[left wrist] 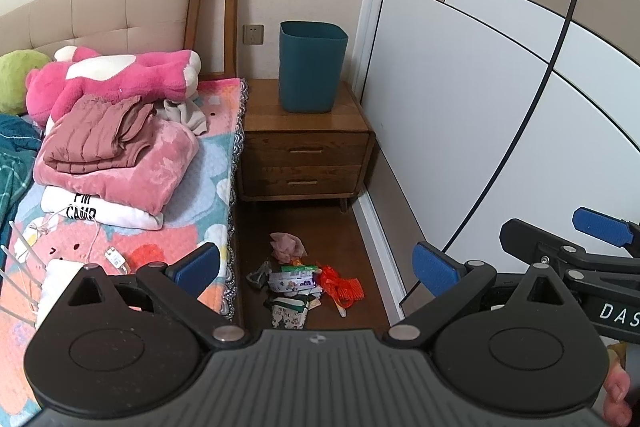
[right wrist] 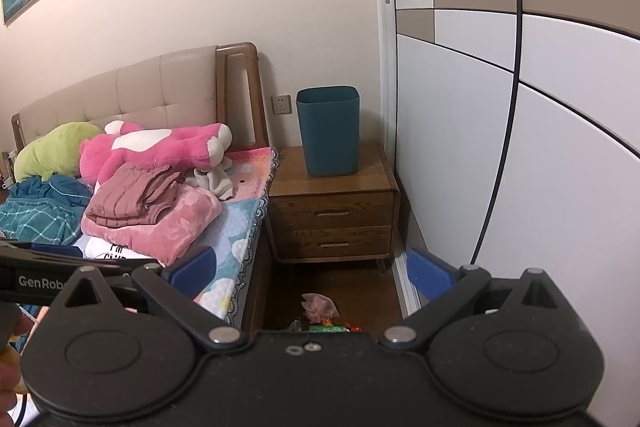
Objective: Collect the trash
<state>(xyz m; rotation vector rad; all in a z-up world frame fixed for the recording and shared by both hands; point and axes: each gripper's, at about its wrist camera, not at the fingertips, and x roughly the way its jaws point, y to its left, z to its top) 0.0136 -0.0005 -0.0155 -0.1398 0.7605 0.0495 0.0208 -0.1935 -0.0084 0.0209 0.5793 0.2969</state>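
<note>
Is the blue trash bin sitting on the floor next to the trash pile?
No, the blue trash bin stands on top of the wooden nightstand.

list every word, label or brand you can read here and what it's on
"CAMP", under a half-hidden line: white shirt beneath the pink clothes on the bed.
"DAS", cut off at the frame edge: right gripper.
"GenRob", cut off: left gripper.
Print on the floor trash: too small to read.

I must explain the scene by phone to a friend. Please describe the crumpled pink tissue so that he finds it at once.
Find the wooden nightstand beside the bed, with a blue bin on top. On the dark floor in front of it lies a small pile of trash. The pink tissue is the piece nearest the nightstand, soft and crumpled, unlike the printed wrappers and red scraps behind it.
</note>
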